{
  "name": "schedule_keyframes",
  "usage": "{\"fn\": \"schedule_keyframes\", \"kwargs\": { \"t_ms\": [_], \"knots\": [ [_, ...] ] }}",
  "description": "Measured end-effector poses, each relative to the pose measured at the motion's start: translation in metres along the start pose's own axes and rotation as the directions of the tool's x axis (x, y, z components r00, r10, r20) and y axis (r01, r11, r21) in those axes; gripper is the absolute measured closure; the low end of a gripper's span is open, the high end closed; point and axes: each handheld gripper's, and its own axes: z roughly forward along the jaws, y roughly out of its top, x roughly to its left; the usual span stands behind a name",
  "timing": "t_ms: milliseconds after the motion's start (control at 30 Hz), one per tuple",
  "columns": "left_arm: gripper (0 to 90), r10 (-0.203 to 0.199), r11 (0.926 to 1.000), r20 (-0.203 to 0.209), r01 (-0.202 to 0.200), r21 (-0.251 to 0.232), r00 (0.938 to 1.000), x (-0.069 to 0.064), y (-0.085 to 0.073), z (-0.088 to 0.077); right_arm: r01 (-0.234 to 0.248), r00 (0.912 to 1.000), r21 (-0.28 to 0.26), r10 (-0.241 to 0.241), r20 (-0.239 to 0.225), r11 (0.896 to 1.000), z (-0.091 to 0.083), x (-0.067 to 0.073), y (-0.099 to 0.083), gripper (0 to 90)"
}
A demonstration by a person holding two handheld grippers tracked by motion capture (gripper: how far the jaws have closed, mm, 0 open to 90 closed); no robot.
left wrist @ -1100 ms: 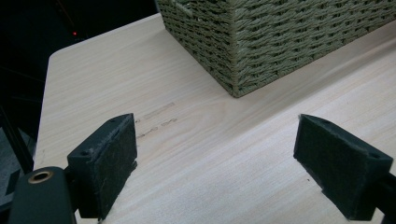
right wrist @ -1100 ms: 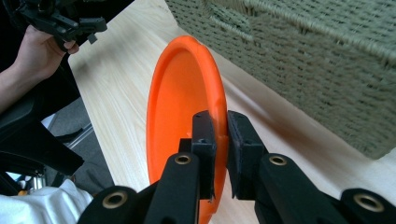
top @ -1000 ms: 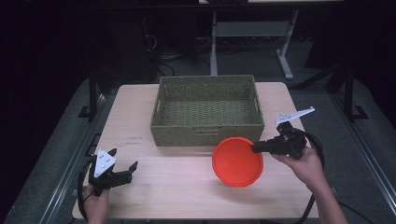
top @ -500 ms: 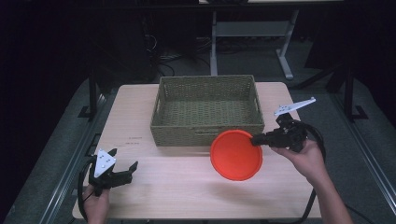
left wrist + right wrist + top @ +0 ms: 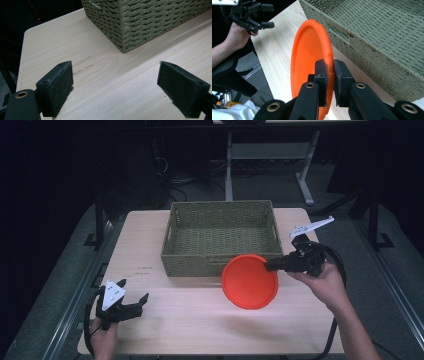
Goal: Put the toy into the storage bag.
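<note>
An orange plate [image 5: 249, 281] hangs tilted above the table [image 5: 200, 320], just in front of the woven basket [image 5: 220, 237]. My right gripper [image 5: 271, 266] is shut on the plate's right rim. In the right gripper view the two pads pinch the orange plate [image 5: 312, 50] by its edge, with the basket [image 5: 382, 32] to the right. My left gripper [image 5: 140, 301] rests at the table's front left corner, open, with nothing between its pads [image 5: 56, 85]. A corner of the basket [image 5: 140, 22] lies ahead of it.
The basket is empty and stands at the back middle of the table. Bare wood lies between the two grippers. Beyond the table are a dark floor, cables and metal frame legs [image 5: 305, 185].
My right gripper has lifted the orange plate off the table and carried it slightly back toward the basket's front wall. The left gripper has stayed put.
</note>
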Motion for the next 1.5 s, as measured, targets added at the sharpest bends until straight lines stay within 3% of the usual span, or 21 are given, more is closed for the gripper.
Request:
{"fn": "schedule_keyframes", "kwargs": {
  "t_ms": [1500],
  "knots": [
    [12.8,-0.011,0.9999,0.003,0.011,-0.011,0.9999,0.001,0.000,-0.001,0.030,0.9988,-0.013,-0.029,0.039,0.999,-0.008,-0.003,0.079,82.0]
  ]
}}
